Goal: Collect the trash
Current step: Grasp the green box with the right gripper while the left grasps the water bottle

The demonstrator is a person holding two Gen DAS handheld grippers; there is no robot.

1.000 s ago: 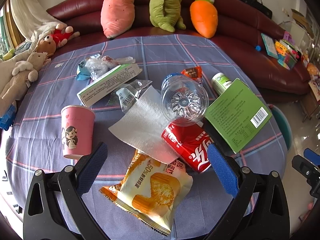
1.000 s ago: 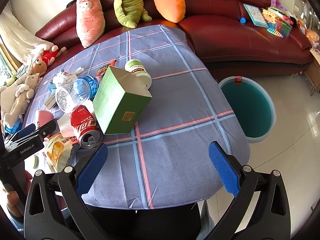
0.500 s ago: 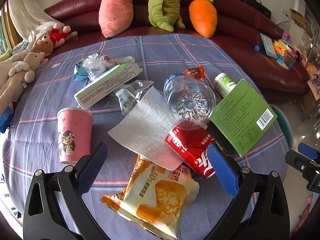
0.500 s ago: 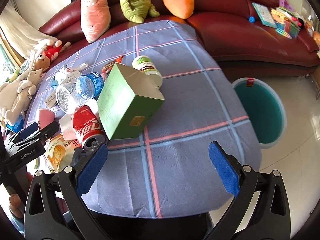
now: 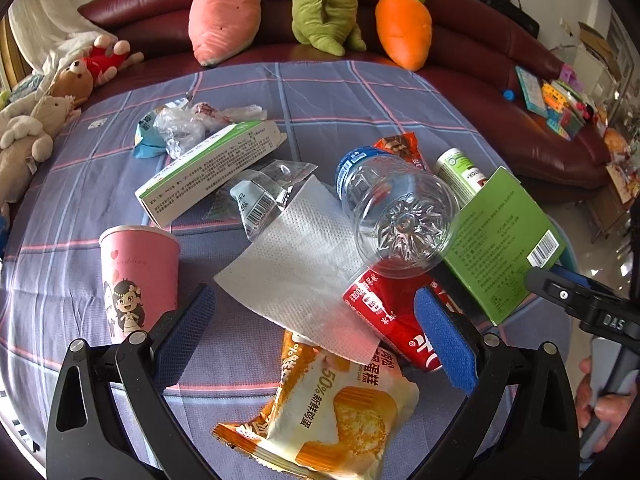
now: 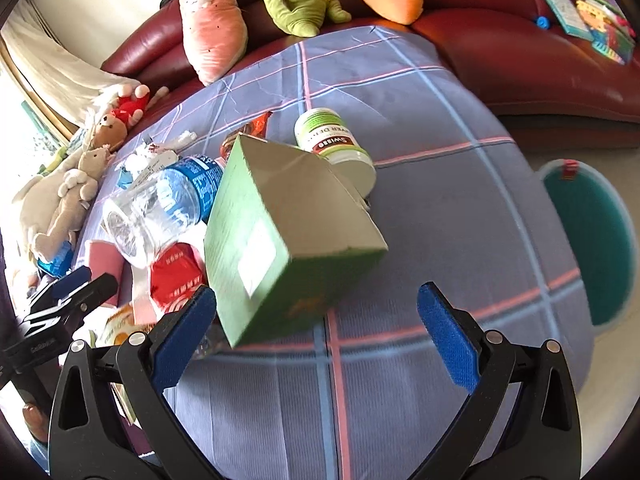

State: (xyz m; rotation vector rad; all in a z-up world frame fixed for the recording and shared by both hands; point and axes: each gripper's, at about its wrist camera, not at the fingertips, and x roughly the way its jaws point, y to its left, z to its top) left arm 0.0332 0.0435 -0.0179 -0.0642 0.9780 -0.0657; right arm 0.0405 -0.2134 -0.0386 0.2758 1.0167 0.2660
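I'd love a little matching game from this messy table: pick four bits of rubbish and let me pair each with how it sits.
Things:
1. pink cup
2. clear bottle
3. paper towel
4. green box

States:
A. lies flat, partly over the snack bag
B. stands upright on the cloth
C. lies on its side, base toward the left camera, resting on the red can
D. sits at the right of the pile, barcode showing

Pairs: 1-B, 2-C, 3-A, 4-D
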